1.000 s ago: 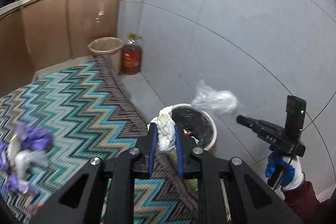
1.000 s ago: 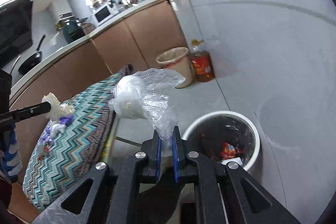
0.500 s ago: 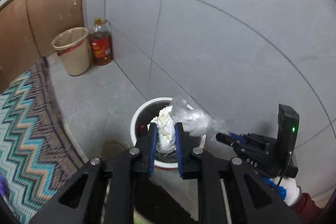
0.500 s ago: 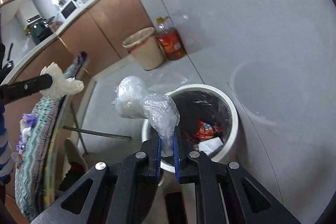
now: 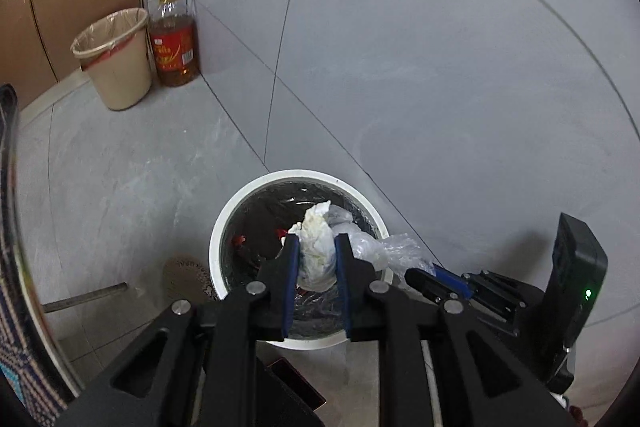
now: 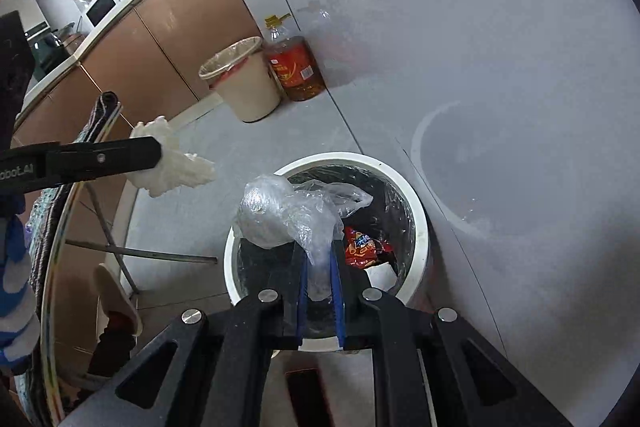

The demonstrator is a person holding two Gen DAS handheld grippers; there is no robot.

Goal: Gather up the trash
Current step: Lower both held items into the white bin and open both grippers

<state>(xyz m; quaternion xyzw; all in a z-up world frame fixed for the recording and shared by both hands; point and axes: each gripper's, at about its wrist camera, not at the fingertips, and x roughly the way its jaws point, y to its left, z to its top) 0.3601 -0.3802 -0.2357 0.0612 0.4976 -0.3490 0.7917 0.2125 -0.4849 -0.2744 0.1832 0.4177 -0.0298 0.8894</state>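
A white waste bin with a black liner stands on the grey floor by the wall. My left gripper hangs over its mouth, pads pressed on a crumpled white tissue; its jaws are opening slightly. My right gripper is shut on a clear plastic bag above the bin's rim. A red snack wrapper lies inside. From the right wrist view, the left gripper and its tissue show at the left. The bag and the right gripper appear in the left wrist view.
A beige lined bin and an oil bottle stand in the corner by brown cabinets. The round table's edge with its zigzag cloth curves along the left. A tiled wall rises right behind the white bin.
Both grippers have swung away from the table and dropped toward the white bin. The tissue and the plastic bag now hang over its mouth.
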